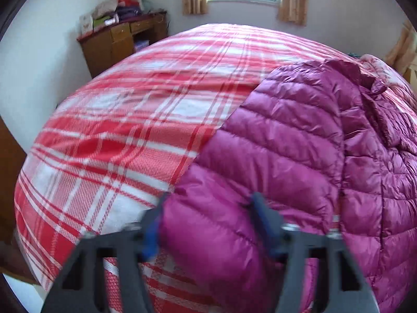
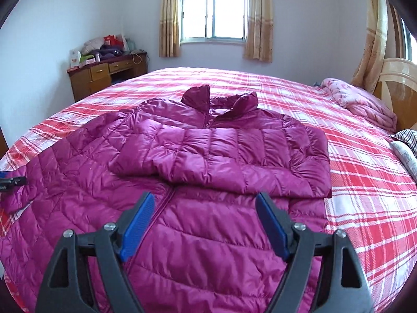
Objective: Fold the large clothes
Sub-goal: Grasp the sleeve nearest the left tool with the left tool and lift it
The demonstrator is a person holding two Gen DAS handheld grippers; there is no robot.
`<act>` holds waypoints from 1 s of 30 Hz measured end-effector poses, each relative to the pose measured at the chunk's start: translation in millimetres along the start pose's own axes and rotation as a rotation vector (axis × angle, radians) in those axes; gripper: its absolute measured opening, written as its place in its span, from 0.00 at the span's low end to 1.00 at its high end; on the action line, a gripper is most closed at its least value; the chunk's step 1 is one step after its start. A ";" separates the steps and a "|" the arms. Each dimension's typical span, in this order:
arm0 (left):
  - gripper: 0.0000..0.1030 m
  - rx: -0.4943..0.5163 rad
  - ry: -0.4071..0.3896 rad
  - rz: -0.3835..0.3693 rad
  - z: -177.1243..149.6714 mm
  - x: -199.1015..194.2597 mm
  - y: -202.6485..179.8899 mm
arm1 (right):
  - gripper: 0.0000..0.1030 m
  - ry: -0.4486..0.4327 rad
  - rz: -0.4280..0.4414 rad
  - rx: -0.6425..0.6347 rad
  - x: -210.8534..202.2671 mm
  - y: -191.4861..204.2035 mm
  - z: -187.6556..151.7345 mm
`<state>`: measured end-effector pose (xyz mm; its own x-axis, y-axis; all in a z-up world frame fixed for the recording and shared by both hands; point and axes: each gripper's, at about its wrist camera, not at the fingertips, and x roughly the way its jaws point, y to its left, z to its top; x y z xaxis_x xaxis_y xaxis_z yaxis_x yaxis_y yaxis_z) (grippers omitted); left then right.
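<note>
A magenta down jacket (image 2: 208, 182) lies front-up on the bed (image 2: 365, 182), on its red plaid sheet, with one sleeve (image 2: 221, 156) folded across the chest. The left gripper (image 1: 208, 208) has its fingers wide apart around the cuff of the other sleeve (image 1: 260, 143); whether they squeeze it, I cannot tell. The right gripper (image 2: 206, 206) hovers over the hem, fingers wide apart and holding nothing.

Home bedroom: bed (image 2: 365, 182), curtained window (image 2: 213, 13).

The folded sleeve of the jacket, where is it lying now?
In the right wrist view, the folded sleeve lies across the jacket chest, below the collar.
</note>
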<state>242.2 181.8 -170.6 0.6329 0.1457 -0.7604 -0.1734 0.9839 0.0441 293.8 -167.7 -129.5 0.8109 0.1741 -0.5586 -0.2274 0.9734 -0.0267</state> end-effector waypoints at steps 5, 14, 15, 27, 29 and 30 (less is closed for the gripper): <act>0.17 0.033 -0.045 0.023 13.2 -15.5 -0.4 | 0.80 0.001 -0.010 0.057 0.3 -12.0 -2.6; 0.14 0.038 -0.141 0.159 77.6 -38.3 29.4 | 0.80 0.020 -0.025 0.095 4.9 -25.0 -6.2; 0.14 0.040 -0.154 0.162 89.4 -44.1 29.1 | 0.80 0.019 -0.028 0.095 4.8 -25.6 -6.3; 0.13 0.255 -0.334 0.072 156.3 -118.0 -66.4 | 0.80 0.003 -0.040 0.123 -2.5 -41.8 -3.8; 0.12 0.282 -0.342 0.044 159.7 -123.0 -84.7 | 0.80 0.002 -0.042 0.134 -3.9 -46.9 -2.8; 0.12 0.301 -0.345 0.022 160.3 -125.4 -97.3 | 0.80 0.001 -0.043 0.139 -4.6 -49.4 -2.6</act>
<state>300.6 84.5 24.3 0.8546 0.1426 -0.4994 0.0051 0.9592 0.2826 299.9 -217.0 -127.8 0.8178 0.1318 -0.5602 -0.1157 0.9912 0.0643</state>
